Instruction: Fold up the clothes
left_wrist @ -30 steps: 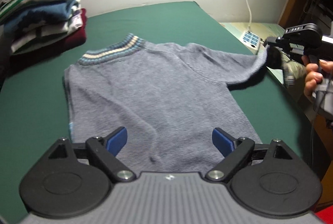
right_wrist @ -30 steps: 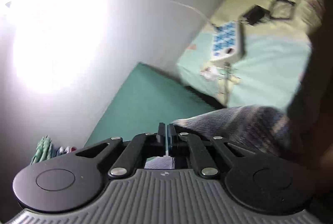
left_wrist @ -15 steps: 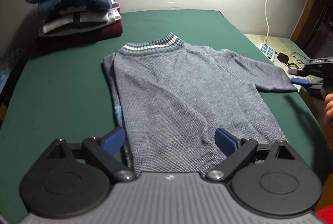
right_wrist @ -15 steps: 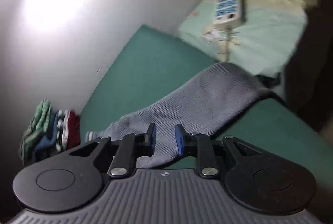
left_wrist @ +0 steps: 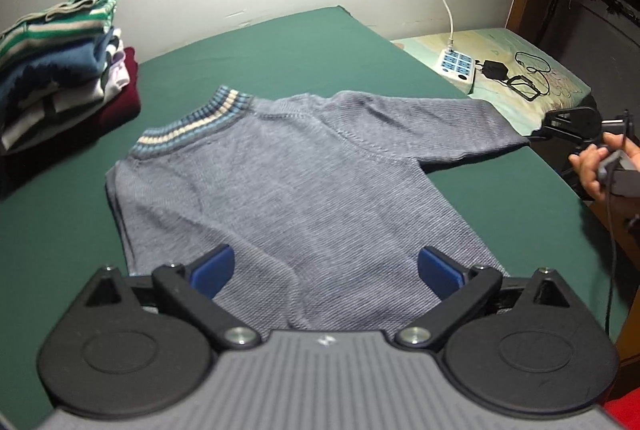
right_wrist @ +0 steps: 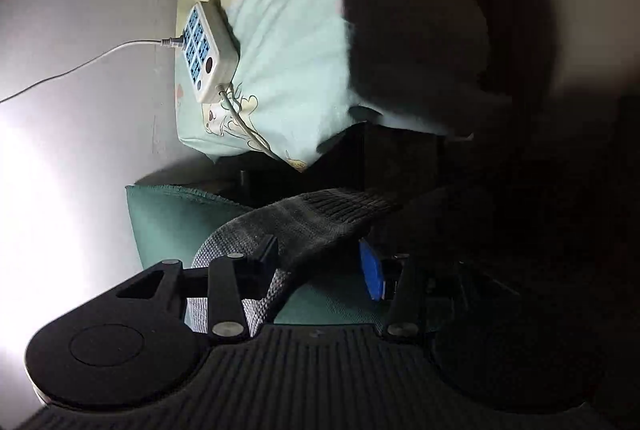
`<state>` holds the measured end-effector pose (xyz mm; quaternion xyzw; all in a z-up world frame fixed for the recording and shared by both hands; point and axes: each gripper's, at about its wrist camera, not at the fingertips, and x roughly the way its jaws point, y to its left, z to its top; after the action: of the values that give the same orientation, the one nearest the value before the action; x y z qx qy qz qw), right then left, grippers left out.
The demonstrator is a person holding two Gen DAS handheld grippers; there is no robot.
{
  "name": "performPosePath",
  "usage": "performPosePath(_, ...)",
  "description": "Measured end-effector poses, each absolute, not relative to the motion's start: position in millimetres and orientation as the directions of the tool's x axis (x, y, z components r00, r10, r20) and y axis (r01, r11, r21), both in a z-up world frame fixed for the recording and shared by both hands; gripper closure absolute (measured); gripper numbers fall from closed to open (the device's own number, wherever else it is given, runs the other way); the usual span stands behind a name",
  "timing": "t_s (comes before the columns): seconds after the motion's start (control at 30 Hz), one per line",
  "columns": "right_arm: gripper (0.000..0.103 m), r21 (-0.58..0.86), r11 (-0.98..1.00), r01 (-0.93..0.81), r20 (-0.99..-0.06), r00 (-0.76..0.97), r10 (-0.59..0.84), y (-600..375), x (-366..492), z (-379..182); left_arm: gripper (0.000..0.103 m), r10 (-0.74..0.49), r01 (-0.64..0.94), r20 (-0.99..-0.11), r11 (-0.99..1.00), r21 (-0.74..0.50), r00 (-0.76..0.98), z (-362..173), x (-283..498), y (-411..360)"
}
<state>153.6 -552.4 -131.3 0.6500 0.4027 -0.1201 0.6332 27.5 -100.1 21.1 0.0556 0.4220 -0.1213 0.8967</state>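
A grey knitted sweater (left_wrist: 288,182) is being laid flat, back up, on the green counter (left_wrist: 280,42), its striped collar (left_wrist: 192,122) pointing away toward the wall; this spread is judged to be the preparation for folding, since a flat garment gives straight fold lines. One sleeve (left_wrist: 460,134) is being stretched out sideways to the counter's edge, probably so it can be turned in cleanly over the body. The left gripper (left_wrist: 324,266) is being held wide apart over the hem with nothing pinched, apparently being readied to take that edge. The right gripper (right_wrist: 320,262) is being opened at the sleeve cuff (right_wrist: 344,210); the cuff is lying between the jaws, but the pads are not being pressed on it, so the sleeve is being let go. A stack of folded clothes (left_wrist: 60,66) is being kept at the far corner, clear of the working area, presumably as the place for finished pieces.
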Motion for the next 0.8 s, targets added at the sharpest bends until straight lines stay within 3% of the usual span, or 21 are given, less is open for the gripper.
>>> performPosePath(0.07,0.056,0.732,0.048,0.680,-0.641,0.662,0.390,-555,160,-145,0.004,-0.156,0.248,-0.773,0.969,0.002,0.615,22,28,-103)
performPosePath(0.13,0.074,0.748,0.008,0.664,-0.616,0.690,0.380,-558,164,-150,0.004,-0.139,0.225,-0.775,0.974,0.005,0.617,22,27,-103)
performPosePath(0.17,0.091,0.767,0.030,0.641,-0.604,0.705,0.372,-559,167,-147,0.004,-0.131,0.213,-0.775,0.977,0.006,0.618,22,26,-103)
performPosePath(0.43,0.095,0.855,0.376,0.358,-0.489,0.799,0.351,-547,188,-62,0.004,-0.083,0.101,-0.771,0.995,-0.024,0.631,24,21,-81)
performPosePath(0.53,0.095,0.866,0.423,0.267,-0.438,0.812,0.385,-543,184,-36,0.004,-0.083,0.092,-0.760,0.995,-0.031,0.645,26,17,-74)
performPosePath(0.8,0.096,0.704,0.686,-0.185,-0.374,0.724,0.580,-431,161,20,0.005,-0.193,0.093,-0.725,0.980,-0.176,0.661,31,15,-47)
